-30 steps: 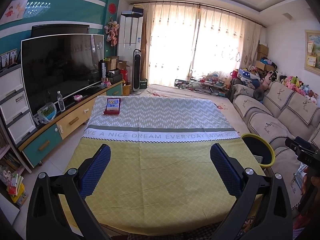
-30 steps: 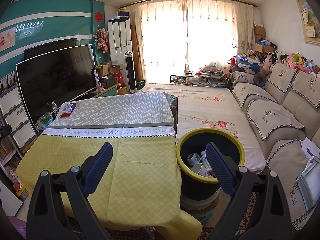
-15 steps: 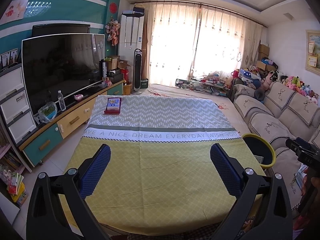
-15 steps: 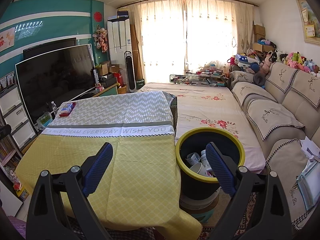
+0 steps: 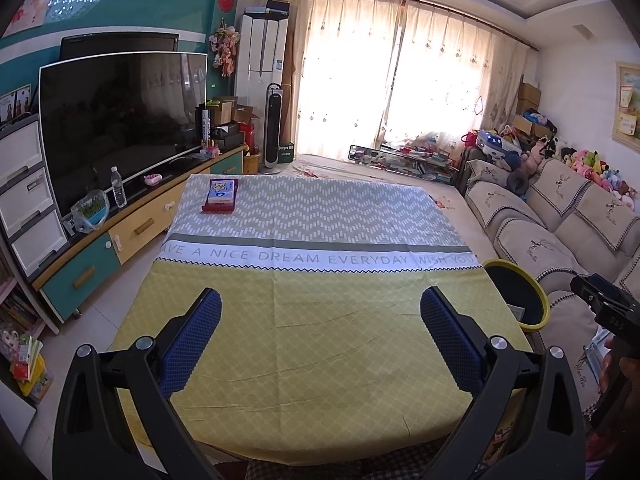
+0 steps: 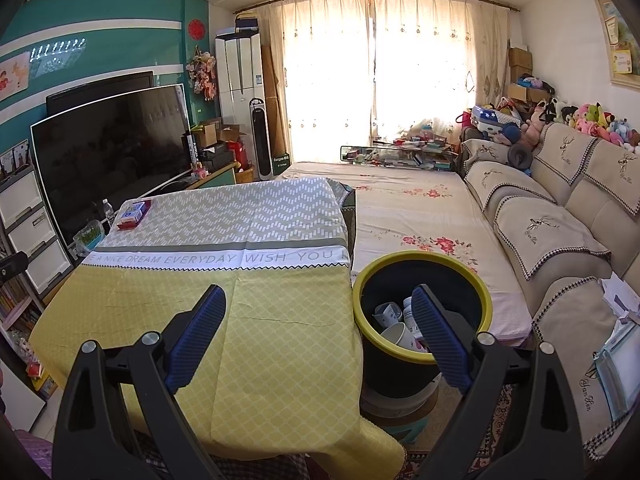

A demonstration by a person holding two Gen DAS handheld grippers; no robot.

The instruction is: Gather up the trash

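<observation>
A black bin with a yellow rim [image 6: 422,266] stands right of the table and holds cups and small containers [image 6: 394,328]; it also shows in the left wrist view [image 5: 516,296]. A red and blue box [image 5: 221,195] lies flat at the table's far left corner, also in the right wrist view [image 6: 134,213]. My left gripper [image 5: 320,322] is open and empty over the yellow near half of the tablecloth [image 5: 320,352]. My right gripper [image 6: 318,320] is open and empty over the table's right edge, its right finger above the bin.
A TV [image 5: 120,120] on a low cabinet [image 5: 132,236] with a water bottle [image 5: 118,187] stands left. A sofa [image 6: 560,240] runs along the right, a floral mattress [image 6: 408,216] lies beyond the bin. Papers [image 6: 618,356] lie on the near sofa seat.
</observation>
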